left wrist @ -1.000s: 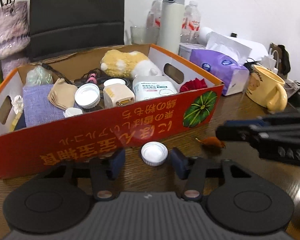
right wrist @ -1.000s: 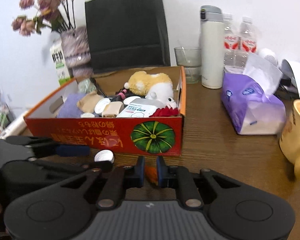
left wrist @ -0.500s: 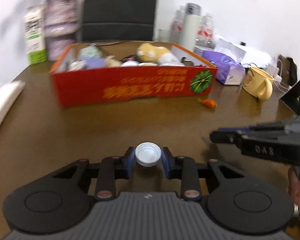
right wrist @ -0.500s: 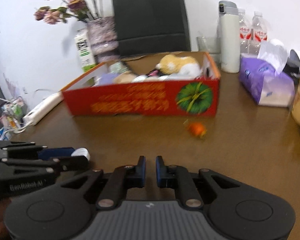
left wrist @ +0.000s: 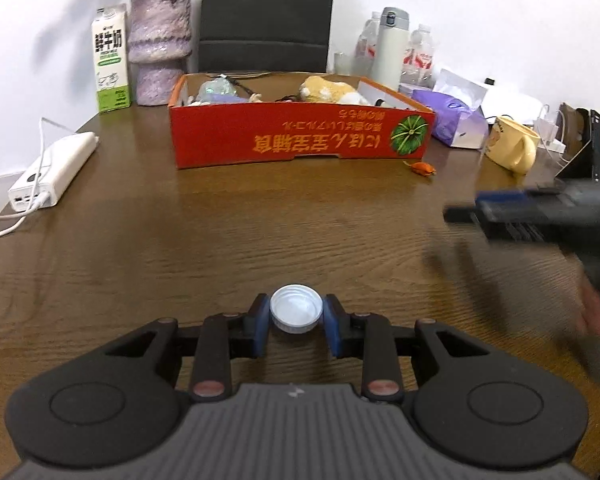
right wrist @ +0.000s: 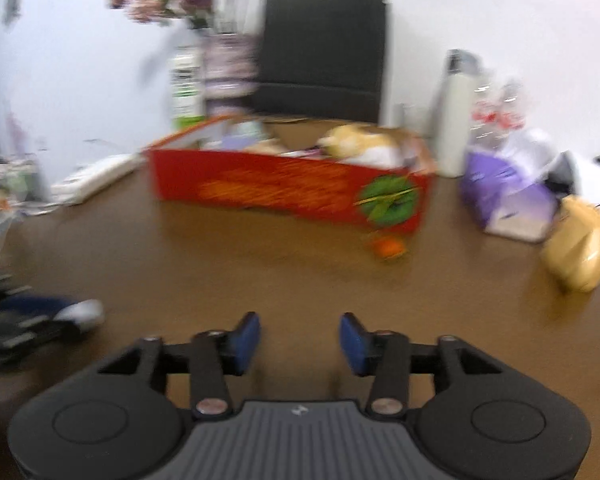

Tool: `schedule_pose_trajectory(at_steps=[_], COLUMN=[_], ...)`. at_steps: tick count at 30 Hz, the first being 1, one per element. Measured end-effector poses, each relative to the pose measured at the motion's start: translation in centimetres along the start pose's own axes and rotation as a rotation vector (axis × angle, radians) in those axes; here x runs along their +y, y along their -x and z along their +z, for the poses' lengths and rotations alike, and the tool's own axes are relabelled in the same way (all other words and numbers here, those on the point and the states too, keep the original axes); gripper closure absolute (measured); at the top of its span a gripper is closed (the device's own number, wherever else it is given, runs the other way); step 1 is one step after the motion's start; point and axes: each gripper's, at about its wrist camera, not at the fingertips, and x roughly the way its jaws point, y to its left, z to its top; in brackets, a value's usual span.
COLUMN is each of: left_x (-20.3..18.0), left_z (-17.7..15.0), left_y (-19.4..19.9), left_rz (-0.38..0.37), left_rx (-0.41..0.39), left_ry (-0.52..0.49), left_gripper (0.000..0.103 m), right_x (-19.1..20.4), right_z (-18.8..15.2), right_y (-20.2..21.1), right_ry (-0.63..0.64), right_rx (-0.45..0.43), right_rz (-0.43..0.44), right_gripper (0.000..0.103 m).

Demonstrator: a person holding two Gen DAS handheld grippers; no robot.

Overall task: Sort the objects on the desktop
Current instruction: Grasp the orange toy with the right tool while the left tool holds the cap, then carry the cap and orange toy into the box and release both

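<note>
Currently, the left wrist view shows the left hand-held gripper [left wrist: 296, 326] clamped on a white cap [left wrist: 296, 314], open side up, above the worktop [left wrist: 220, 232], well short of the red box [left wrist: 300, 138]. Judged light, rigid and smooth; grip across the ribbed rim. Being round, it has no long axis.

Right wrist view, blurred: the right hand-held gripper [right wrist: 299, 338] is opening with nothing between its jaws; the cap [right wrist: 80, 312] appears at left.
</note>
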Motion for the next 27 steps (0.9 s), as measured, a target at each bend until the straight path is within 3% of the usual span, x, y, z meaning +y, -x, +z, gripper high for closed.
schedule_pose_trajectory(at_steps=[4,9,11,12,14,16,17,20,27], left_x=[0.2,1.7,2.1,2.2,2.2,2.0,1.8,1.0,-0.2], left_z=[0.9,2.5,2.7,2.7,2.4,2.0,1.9,1.8,0.1], left_y=[-1.1,-3.2,-3.6,-3.6,-3.5,-3.5,-3.5,-3.5,0.0], left_rz=[0.02,0.021,0.007,0.002,-0.007,-0.002,0.006,0.038,-0.005], left_rx=[-0.011,-0.004,-0.004,-0.004,-0.015,-0.037,-0.043,-0.044,-0.052], left_ry=[0.005,0.078,0.091,0.093,0.087,0.075,0.062,0.01,0.043], left_gripper=[0.074,0.074,0.072,0.068,0.054,0.05,0.052,0.074,0.074], right_x=[-4.2,-6.0,-6.0,-5.9,-5.0,-3.8,-3.2,-1.1,3.3], right_z=[2.9,4.9,5.2,5.2,4.9,3.9,3.4,1.4,-2.2], right_y=[-5.2,-9.9,-10.4,-10.4,-9.6,-8.2,-7.4,-4.4,2.3], right_ry=[-0.025,-0.034,-0.053,-0.065,-0.063,-0.065,-0.056,-0.075,-0.109], right_rx=[0.023,0.067,0.064,0.069,0.076,0.058,0.048,0.028,-0.006], right_rz=[-0.102,-0.062,-0.028,-0.005,-0.007,-0.025,-0.015,0.027,0.116], right_gripper=[0.057,0.059,0.075,0.089,0.089,0.089,0.089,0.089,0.09])
